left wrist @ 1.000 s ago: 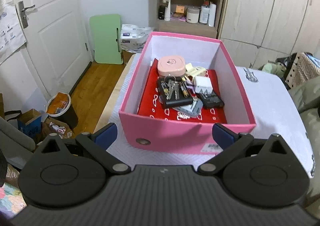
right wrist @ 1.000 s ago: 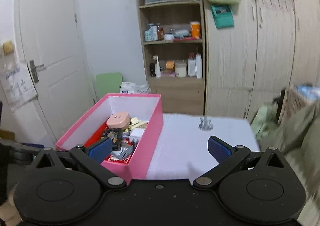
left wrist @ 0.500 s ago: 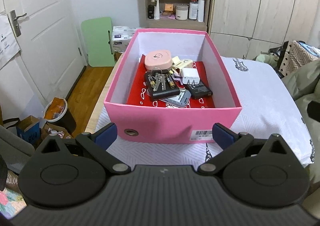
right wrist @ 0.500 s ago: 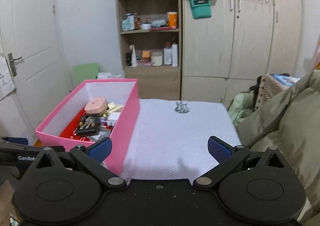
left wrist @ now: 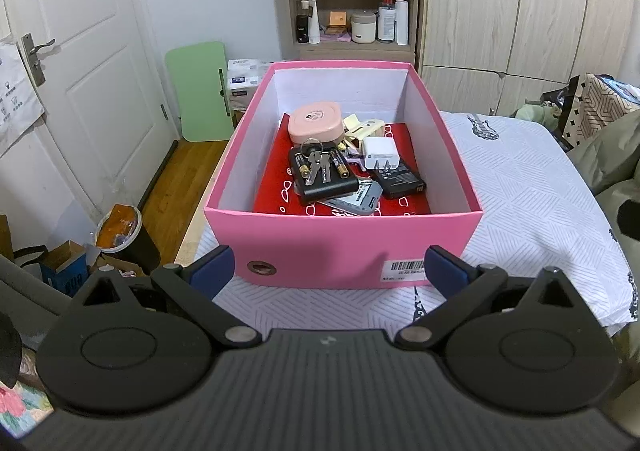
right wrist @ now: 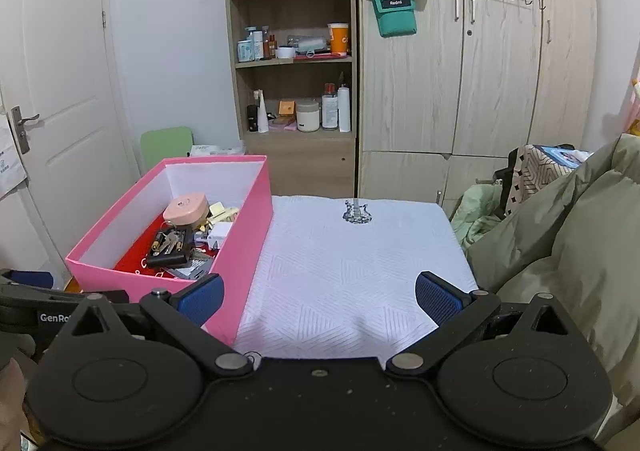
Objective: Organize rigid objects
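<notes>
Item: pink cardboard box, sitting on the white patterned cloth at its left side. Contents, lying heaped on a red liner: a pink rounded case, a black battery holder carrying keys, a white plug adapter and a dark flat battery pack.

Handling: all probably stiff and light; the case is looking smooth, best pinched across its flat sides.

Left gripper is hovering before the box, jaws spread, holding nothing. Right gripper likewise, over bare cloth.
</notes>
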